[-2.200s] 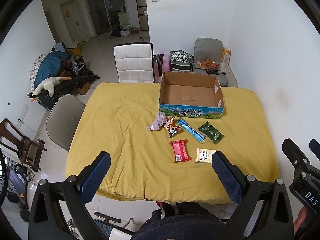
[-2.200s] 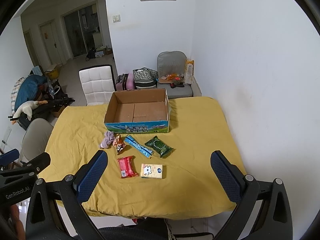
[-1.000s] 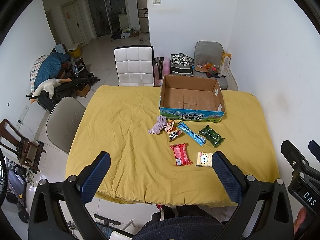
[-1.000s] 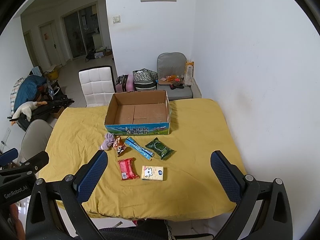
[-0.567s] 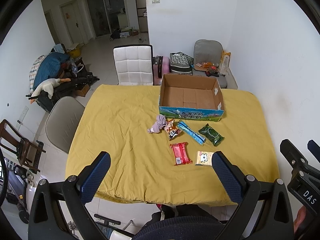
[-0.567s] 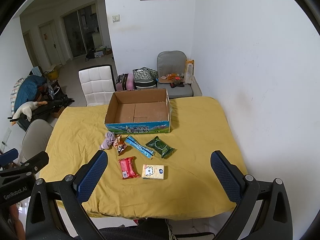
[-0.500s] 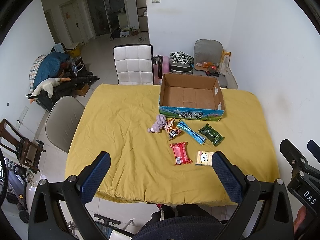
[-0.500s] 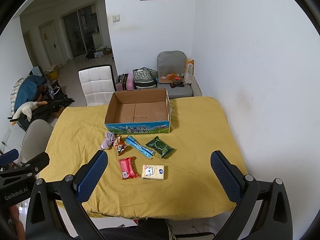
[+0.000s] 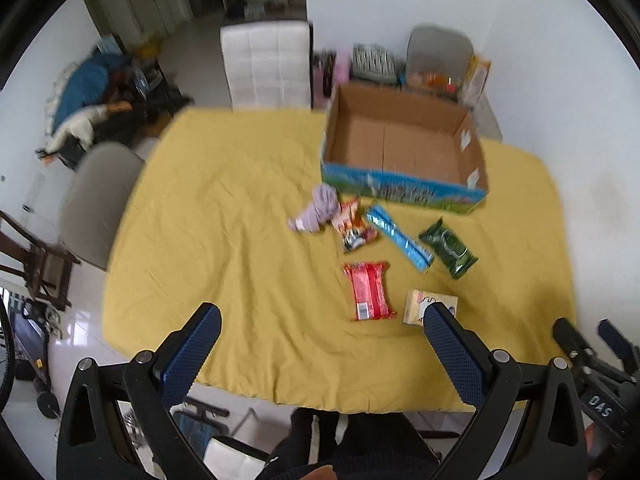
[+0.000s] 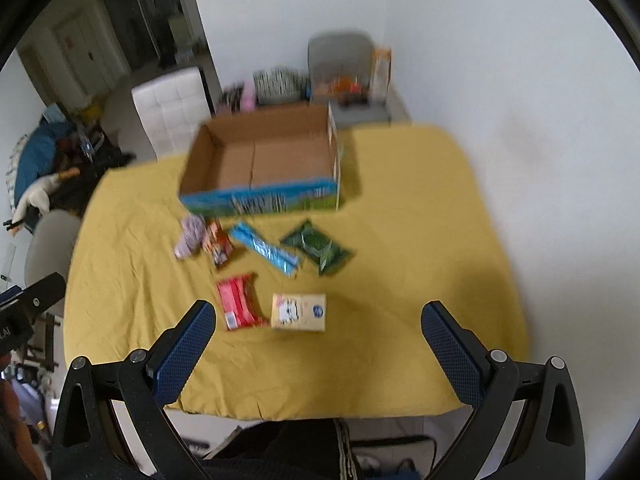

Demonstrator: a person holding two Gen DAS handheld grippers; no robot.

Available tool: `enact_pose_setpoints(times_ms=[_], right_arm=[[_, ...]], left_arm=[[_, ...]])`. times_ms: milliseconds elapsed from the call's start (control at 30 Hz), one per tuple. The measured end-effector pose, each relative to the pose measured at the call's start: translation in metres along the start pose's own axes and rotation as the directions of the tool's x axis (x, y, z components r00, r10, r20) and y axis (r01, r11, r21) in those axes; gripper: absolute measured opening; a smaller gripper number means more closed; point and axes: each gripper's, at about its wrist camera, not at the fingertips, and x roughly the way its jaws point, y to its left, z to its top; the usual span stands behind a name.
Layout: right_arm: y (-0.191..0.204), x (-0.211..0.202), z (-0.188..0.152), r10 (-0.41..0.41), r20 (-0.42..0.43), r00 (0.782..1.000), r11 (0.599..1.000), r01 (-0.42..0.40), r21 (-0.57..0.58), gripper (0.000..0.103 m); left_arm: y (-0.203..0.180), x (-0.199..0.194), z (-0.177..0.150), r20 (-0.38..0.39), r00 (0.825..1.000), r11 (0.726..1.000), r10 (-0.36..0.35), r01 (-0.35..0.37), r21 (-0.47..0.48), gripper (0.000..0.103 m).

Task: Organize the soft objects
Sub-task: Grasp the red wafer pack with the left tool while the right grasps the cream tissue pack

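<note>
Cardboard box (image 9: 404, 152) sits open on the yellow tablecloth (image 9: 224, 240), nothing inside. Six soft items lie just before it, among them a red packet (image 9: 369, 290) and a tissue pack (image 10: 298, 311). Left gripper (image 9: 320, 344) and right gripper (image 10: 318, 338) hover at the near edge, jaws wide apart, holding nothing.

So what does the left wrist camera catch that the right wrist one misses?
Only the left wrist view shows the right gripper at its right edge, and a dark wooden chair at far left. Only the right wrist view shows the left gripper at its left edge. Both share the yellow table, the empty cardboard box, the red packet and the tissue pack.
</note>
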Motion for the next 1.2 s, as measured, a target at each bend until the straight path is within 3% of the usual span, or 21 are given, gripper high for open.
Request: enact_pose_setpoints(times_ms=[133, 267, 333, 433, 533, 600, 700, 767, 833, 900, 967, 1000, 1100, 1200], right_arm=[[-0.006, 0.093, 0.005, 0.004, -0.148, 0.989, 1.000, -0.002, 0.011, 0.103], [-0.002, 0.186, -0.001, 0.054, -0.301, 0.952, 0.998, -0.047, 0.029, 0.103], [0.008, 0.219, -0.006, 0.031, -0.334, 0.942, 0.998, -0.047, -0.040, 0.103], [0.029, 0.255, -0.013, 0.000, -0.381, 0.924, 0.969, -0.094, -0.227, 0.103], [0.053, 0.277, -0.024, -0.089, -0.371, 0.924, 0.877, -0.104, -0.470, 0.103], [0.073, 0.290, -0.035, -0.148, -0.335, 0.931, 0.760, -0.109, -0.640, 0.103], [0.094, 0.312, -0.048, -0.184, -0.340, 0.922, 0.636, -0.152, -0.757, 0.103], [0.102, 0.326, -0.053, -0.173, -0.400, 0.900, 0.609, -0.221, -0.761, 0.103], [0.107, 0.333, -0.055, -0.145, -0.452, 0.880, 0.606, -0.282, -0.744, 0.102], [0.106, 0.333, -0.052, -0.117, -0.486, 0.866, 0.641, -0.308, -0.703, 0.095], [0.098, 0.335, -0.044, -0.068, -0.537, 0.841, 0.721, -0.330, -0.609, 0.084], [0.088, 0.336, -0.038, -0.030, -0.550, 0.835, 0.781, -0.324, -0.534, 0.080], [0.060, 0.332, -0.025, 0.039, -0.547, 0.836, 0.892, -0.276, -0.358, 0.076], [0.057, 0.324, -0.029, 0.086, -0.567, 0.819, 0.890, -0.319, -0.326, 0.077]], left_arm=[[-0.007, 0.078, 0.006, -0.128, 0.992, 1.000, -0.014, 0.012, -0.012, 0.103], [-0.016, 0.158, 0.006, -0.249, 0.968, 0.999, -0.043, 0.036, -0.033, 0.103], [-0.019, 0.189, 0.004, -0.296, 0.953, 0.998, -0.062, 0.054, -0.035, 0.103], [-0.023, 0.224, -0.006, -0.367, 0.930, 1.000, -0.026, 0.020, -0.020, 0.103], [-0.021, 0.251, -0.025, -0.440, 0.898, 1.000, -0.008, -0.002, -0.022, 0.103], [-0.017, 0.261, -0.036, -0.467, 0.884, 0.999, -0.001, -0.019, -0.036, 0.103], [-0.012, 0.270, -0.048, -0.493, 0.870, 0.997, -0.007, -0.029, -0.066, 0.103], [-0.009, 0.274, -0.053, -0.502, 0.865, 0.996, 0.008, -0.050, -0.071, 0.103], [-0.008, 0.274, -0.055, -0.500, 0.866, 0.995, 0.005, -0.055, -0.085, 0.103], [-0.007, 0.273, -0.055, -0.493, 0.870, 0.994, 0.001, -0.054, -0.093, 0.103], [-0.010, 0.272, -0.050, -0.487, 0.873, 0.994, -0.002, -0.052, -0.097, 0.103], [-0.010, 0.274, -0.045, -0.484, 0.875, 0.994, -0.010, -0.043, -0.100, 0.103], [-0.020, 0.281, -0.038, -0.482, 0.876, 0.995, -0.026, -0.022, -0.094, 0.103], [-0.026, 0.282, -0.035, -0.479, 0.878, 0.996, -0.024, -0.020, -0.088, 0.103]])
